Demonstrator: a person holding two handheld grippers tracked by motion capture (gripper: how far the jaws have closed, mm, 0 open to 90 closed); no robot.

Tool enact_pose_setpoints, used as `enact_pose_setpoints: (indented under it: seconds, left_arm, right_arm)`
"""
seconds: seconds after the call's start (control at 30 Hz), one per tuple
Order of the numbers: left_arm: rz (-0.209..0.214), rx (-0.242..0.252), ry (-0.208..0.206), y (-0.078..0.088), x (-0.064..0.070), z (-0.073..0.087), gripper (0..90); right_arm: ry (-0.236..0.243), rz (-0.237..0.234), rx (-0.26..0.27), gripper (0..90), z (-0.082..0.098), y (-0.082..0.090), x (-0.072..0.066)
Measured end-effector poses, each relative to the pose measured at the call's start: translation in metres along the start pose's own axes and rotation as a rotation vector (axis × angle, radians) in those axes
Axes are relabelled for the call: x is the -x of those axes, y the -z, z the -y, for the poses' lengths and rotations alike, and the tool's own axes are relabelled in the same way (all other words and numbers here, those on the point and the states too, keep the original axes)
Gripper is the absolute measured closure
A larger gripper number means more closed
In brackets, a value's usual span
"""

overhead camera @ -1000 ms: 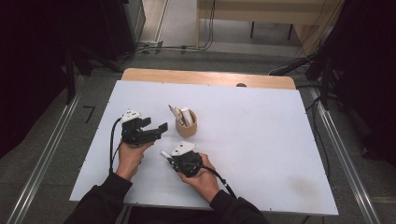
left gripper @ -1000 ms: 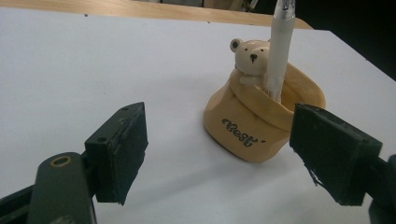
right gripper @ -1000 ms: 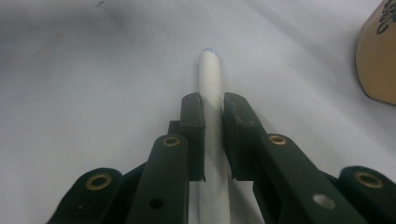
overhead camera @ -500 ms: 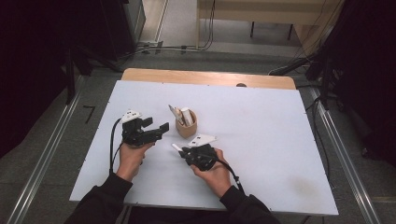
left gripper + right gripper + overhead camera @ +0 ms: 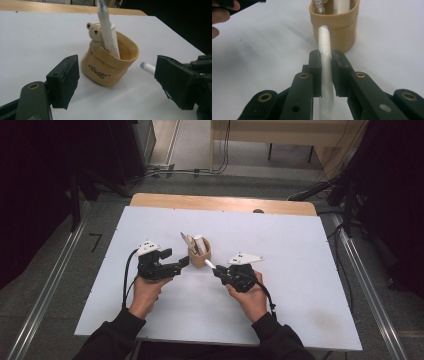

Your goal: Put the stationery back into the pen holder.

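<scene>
The cup (image 5: 199, 255) stands on the table (image 5: 300, 250), just ahead of the left gripper (image 5: 181, 264) and left of the right gripper (image 5: 216, 271), whose pen (image 5: 208, 264) points at it. Pens (image 5: 108, 35) stand inside.
</scene>
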State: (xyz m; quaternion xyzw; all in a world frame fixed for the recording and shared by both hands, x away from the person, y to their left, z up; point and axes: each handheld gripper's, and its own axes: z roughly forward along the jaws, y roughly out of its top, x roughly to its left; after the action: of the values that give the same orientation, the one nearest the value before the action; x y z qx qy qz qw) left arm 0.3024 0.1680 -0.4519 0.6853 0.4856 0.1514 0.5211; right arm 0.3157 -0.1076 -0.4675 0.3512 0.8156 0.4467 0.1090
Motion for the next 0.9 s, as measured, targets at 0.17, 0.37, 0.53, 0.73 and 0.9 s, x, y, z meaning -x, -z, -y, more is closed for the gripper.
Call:
enact_pose_setpoints:
  seconds: [0.17,0.37,0.53,0.73,0.9]
  left_arm:
    - [0.009,-0.011,-0.029,-0.002,0.009,0.002,20.7]
    - [0.033,-0.023,-0.054,-0.004,0.020,0.004,20.7]
    - [0.063,-0.041,-0.073,-0.006,0.029,0.006,21.2]
    - [0.101,-0.056,-0.063,-0.010,0.037,0.010,21.6]
    - [0.129,-0.070,-0.051,-0.012,0.041,0.011,22.7]
  right_arm:
    - [-0.008,0.006,0.019,77.1,-0.003,0.006,0.004]
    - [-0.013,0.010,0.034,77.1,-0.005,0.010,0.007]
    - [-0.019,0.013,0.047,77.1,-0.006,0.012,0.009]
    - [-0.034,0.008,0.068,77.1,-0.008,0.016,0.011]
    - [-0.054,-0.001,0.090,77.1,-0.010,0.019,0.013]
